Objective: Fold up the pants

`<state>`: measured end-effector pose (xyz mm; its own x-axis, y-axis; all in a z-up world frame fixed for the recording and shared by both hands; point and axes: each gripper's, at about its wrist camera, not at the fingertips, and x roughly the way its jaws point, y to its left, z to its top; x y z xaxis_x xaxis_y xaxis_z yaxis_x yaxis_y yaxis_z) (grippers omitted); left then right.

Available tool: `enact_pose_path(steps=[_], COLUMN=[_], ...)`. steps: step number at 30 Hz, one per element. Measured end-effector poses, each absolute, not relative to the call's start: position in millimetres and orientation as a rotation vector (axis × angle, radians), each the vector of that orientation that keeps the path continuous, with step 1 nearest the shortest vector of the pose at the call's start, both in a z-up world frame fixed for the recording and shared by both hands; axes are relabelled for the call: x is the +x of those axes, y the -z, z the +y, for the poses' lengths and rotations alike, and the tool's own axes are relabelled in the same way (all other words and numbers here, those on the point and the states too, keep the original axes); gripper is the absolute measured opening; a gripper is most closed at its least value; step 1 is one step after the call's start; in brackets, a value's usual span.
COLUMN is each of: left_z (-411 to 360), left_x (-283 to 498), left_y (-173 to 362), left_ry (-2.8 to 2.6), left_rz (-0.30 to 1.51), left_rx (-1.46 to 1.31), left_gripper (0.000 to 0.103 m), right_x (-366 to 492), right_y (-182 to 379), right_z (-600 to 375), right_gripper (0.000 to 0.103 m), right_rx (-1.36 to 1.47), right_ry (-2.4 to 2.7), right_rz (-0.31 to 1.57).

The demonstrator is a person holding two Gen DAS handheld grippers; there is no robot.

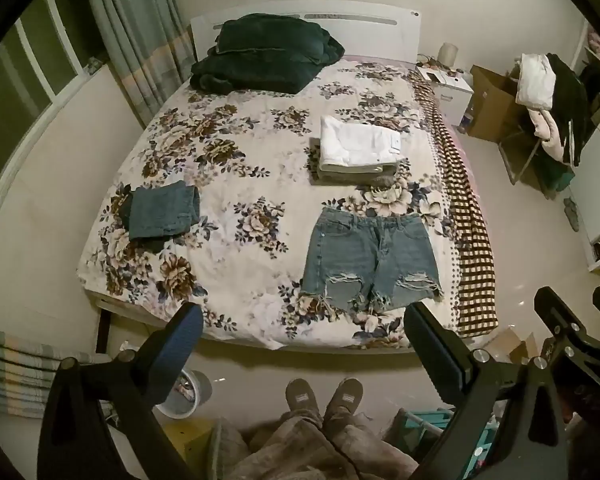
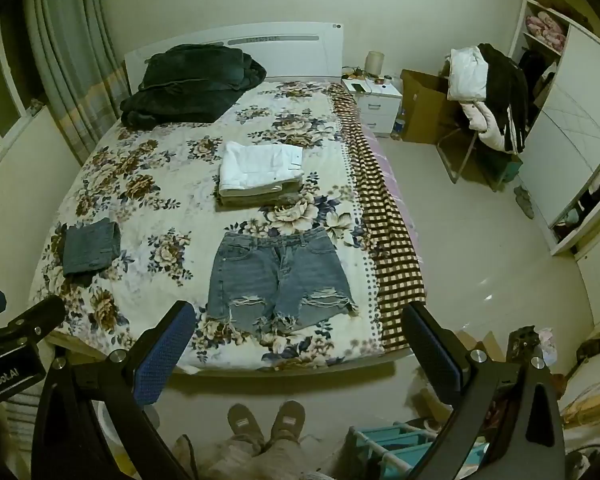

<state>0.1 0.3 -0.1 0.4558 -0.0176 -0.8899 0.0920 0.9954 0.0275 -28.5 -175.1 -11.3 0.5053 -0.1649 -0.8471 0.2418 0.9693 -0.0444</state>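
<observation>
On the bed: denim shorts (image 1: 370, 258) lie flat and unfolded near the foot edge of the floral bedspread (image 1: 228, 184), waistband away from the person, frayed hems nearest.
Beyond the shorts: a folded white-and-beige stack (image 1: 356, 150); a folded dark denim piece (image 1: 162, 216) sits well apart on the left side.
Step in hand: judged as the approach to the first fold, nothing gripped yet.
Doing it well: take one side at waistband and hem together, one claw on each, and carry it across so the legs stack edge to edge; pinch only the top garment, not the bedspread, and keep the ragged hems from bunching.
Left gripper (image 1: 304, 328): held high over the floor at the foot of the bed, angled down at the shorts, jaws wide apart, empty.
Right gripper (image 2: 298, 326): alongside at like height, same downward tilt, jaws spread, holding nothing.
Person: standing, slippers (image 2: 266, 420) on the tiled floor.
</observation>
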Motion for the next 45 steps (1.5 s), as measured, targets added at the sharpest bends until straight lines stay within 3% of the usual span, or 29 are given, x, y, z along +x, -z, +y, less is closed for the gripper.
enact_pose_path(steps=[45], left_z=[-3], left_x=[7], left_y=[-33], left_ry=[0.047], left_rz=[1.066], left_rx=[0.085], left_gripper=[0.103], right_x=[-33], right_y=[-20], right_z=[-171], right_gripper=[0.103], right_rx=[0.09], right_ry=[0.225], right_rz=[0.989])
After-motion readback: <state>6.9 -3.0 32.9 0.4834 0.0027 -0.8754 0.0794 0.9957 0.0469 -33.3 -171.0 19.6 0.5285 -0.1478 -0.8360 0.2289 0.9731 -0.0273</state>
